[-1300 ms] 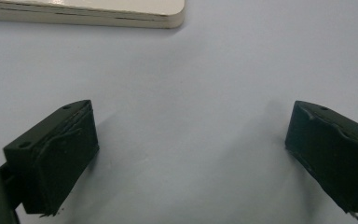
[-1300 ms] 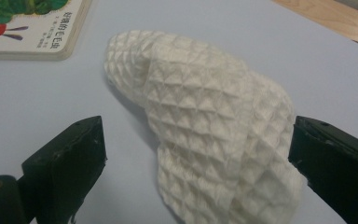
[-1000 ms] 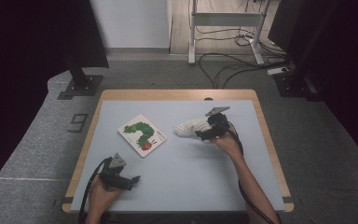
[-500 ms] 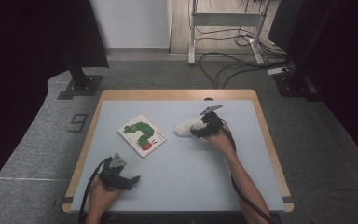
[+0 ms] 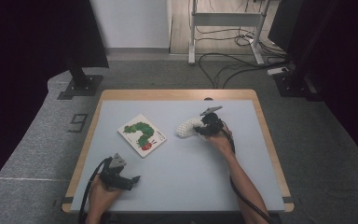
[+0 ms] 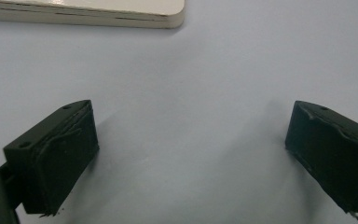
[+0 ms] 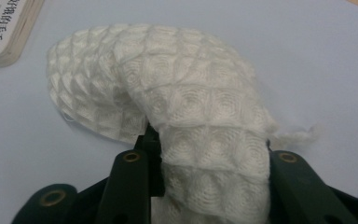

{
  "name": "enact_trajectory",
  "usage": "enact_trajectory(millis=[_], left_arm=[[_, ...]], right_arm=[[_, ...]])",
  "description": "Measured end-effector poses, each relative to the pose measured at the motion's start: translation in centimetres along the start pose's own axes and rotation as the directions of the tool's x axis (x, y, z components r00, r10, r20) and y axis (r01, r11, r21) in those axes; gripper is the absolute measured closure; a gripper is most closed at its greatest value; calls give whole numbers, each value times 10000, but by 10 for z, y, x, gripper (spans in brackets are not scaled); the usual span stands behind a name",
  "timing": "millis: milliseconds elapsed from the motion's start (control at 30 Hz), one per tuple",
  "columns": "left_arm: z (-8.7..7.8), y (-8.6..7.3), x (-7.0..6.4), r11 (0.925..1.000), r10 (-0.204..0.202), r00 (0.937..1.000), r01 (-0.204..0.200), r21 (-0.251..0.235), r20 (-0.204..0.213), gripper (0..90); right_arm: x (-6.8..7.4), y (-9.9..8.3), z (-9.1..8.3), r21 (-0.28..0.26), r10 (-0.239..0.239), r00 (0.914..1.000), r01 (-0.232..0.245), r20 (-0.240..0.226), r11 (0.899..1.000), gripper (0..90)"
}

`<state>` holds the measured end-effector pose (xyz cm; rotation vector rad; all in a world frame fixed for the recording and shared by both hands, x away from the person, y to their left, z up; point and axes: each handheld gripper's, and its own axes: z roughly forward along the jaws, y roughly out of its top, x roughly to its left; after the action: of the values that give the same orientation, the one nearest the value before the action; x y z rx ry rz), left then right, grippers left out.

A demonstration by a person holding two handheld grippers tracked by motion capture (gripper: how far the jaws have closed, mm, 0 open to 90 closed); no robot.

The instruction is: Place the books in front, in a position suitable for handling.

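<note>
A white waffle-weave cloth point(image 5: 185, 128) lies bunched on the light blue table point(image 5: 186, 177), right of centre. My right gripper point(image 5: 199, 129) is shut on its near end. In the right gripper view the cloth point(image 7: 177, 93) arches up and away from between the black jaws of the right gripper point(image 7: 209, 161). A thin picture book with a green caterpillar on its cover point(image 5: 142, 135) lies flat to the left of the cloth. My left gripper point(image 5: 129, 179) rests near the front left edge, open and holding nothing. Ahead of the left gripper point(image 6: 191, 158), the book's edge point(image 6: 84, 11) shows.
The table has a wooden rim point(image 5: 177, 94). A corner of the book point(image 7: 2, 32) lies just left of the cloth. On the grey floor beyond the table stand a black stand base point(image 5: 81, 86), cables point(image 5: 228, 58) and a metal frame point(image 5: 223, 21).
My right gripper, still shut on the cloth, has shifted a little to the left, toward the book. The left gripper has stayed where it was.
</note>
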<state>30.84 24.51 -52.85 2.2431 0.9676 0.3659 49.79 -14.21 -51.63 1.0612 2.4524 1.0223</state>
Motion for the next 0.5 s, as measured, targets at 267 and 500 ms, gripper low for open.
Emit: enact_trajectory(millis=[267,500], left_arm=[[0,0,0,10000,-2,10000,2,-4,0,20],[0,0,0,10000,-7,10000,7,-6,-1,20]], right_arm=[[0,5,-14,-196,144,9997,-148,-198,9997,655],[5,14,-33,-467,86,9995,-100,-303,9989,648]])
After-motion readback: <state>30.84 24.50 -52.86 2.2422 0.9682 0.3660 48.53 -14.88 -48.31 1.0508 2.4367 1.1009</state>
